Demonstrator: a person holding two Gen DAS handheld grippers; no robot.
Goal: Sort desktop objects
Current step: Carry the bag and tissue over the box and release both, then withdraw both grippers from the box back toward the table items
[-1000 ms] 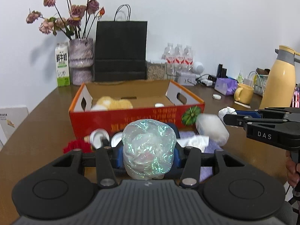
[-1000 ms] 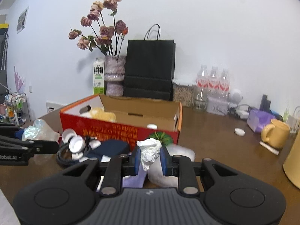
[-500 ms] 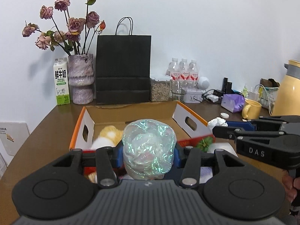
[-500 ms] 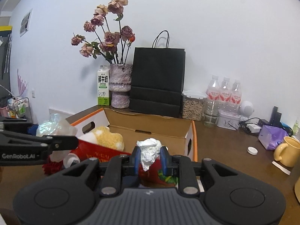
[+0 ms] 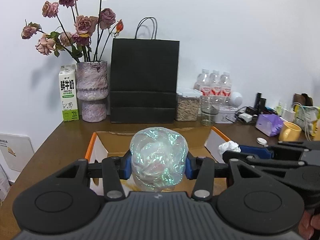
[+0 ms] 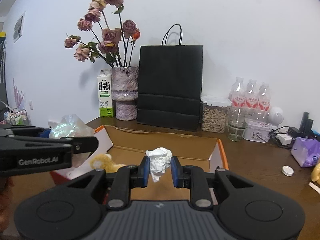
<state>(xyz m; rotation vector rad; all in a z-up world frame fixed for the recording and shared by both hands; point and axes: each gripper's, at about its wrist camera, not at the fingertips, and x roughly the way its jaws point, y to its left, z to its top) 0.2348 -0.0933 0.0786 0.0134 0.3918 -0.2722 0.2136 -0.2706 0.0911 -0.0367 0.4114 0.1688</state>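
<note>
My left gripper (image 5: 159,165) is shut on a crumpled ball of iridescent clear plastic (image 5: 159,161), held over the open cardboard box (image 5: 217,140). My right gripper (image 6: 160,167) is shut on a crumpled white paper wad (image 6: 159,160), also above the box (image 6: 218,152). In the left wrist view the right gripper (image 5: 230,152) comes in from the right with its paper wad (image 5: 229,147). In the right wrist view the left gripper (image 6: 48,134) enters from the left with the plastic ball (image 6: 68,127). A yellow plush item (image 6: 104,162) lies inside the box.
Behind the box along the wall stand a milk carton (image 5: 68,94), a vase of dried roses (image 5: 92,92), a black paper bag (image 5: 145,82), a jar (image 5: 187,105), a glass (image 5: 208,110) and water bottles (image 5: 215,84). A purple pack (image 5: 269,125), yellow mug (image 5: 289,134) and small lid (image 5: 261,140) sit at right.
Both grippers have moved forward and slightly up, from in front of the red box to over its open top, still holding the plastic ball and the paper wad.
</note>
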